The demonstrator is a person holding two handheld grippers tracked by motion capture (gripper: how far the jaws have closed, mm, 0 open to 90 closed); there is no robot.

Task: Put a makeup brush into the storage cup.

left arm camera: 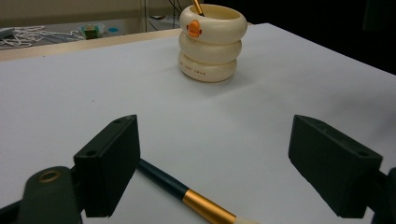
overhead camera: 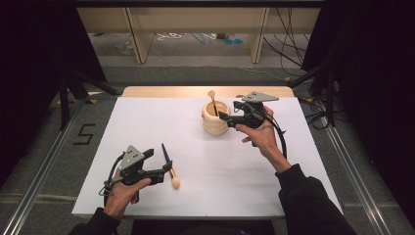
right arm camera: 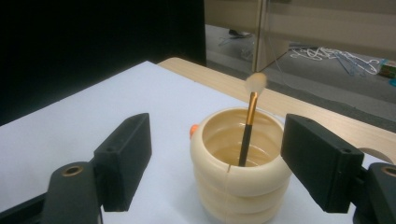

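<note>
Lying flat on the white table (overhead camera: pixel 244 196), a dark-handled makeup brush (overhead camera: pixel 169 166) is resting just beside the left gripper (overhead camera: pixel 159 175), whose jaws are standing wide apart with nothing between them; in the left gripper view the brush is passing under one jaw. Farther back, the right gripper (overhead camera: pixel 226 117) is hovering wide open just beside a cream ringed cup (overhead camera: pixel 215 117), gripping nothing. A second brush (right arm camera: pixel 249 126) is standing tilted inside that cup, bristles up.

A dark-handled makeup brush (overhead camera: pixel 169 168) with a gold ferrule and pale bristles lay flat on the table. Another brush (right arm camera: pixel 248 126) stood bristles-up, leaning inside a cream ringed holder (right arm camera: pixel 238 185).
</note>
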